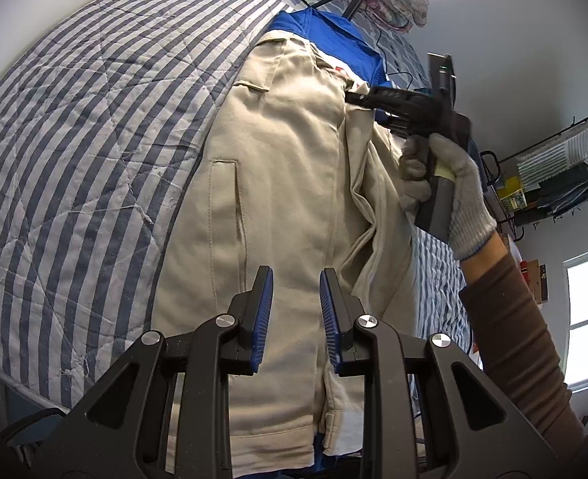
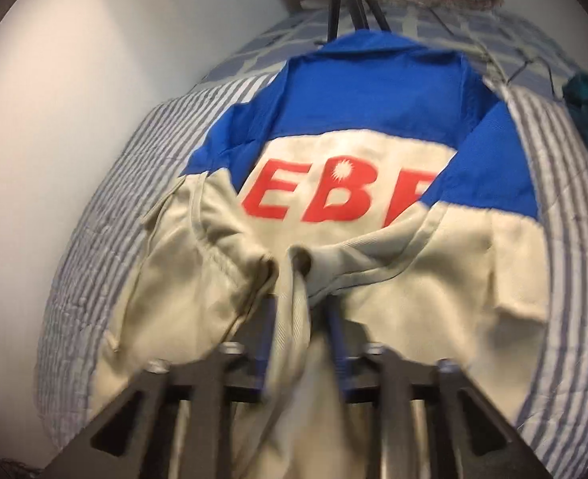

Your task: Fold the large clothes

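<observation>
on the striped quilt [image 1: 74,127] the beige-and-blue work jacket [image 1: 278,167] lies partly folded. the right gripper [image 2: 300,275] clamps a bunched fold that could slip out mid-carry, while the left gripper [image 1: 296,279] hovers narrow and empty, pinning nothing.

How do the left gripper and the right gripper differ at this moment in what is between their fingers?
The left gripper has a clear gap between its blue-padded fingers, hanging over the beige jacket with nothing between them; the right gripper has a bunched fold of that jacket running between its fingers. The left wrist view is sharp; the right wrist view is blurred. Both point down at the same jacket on the striped quilt.
</observation>
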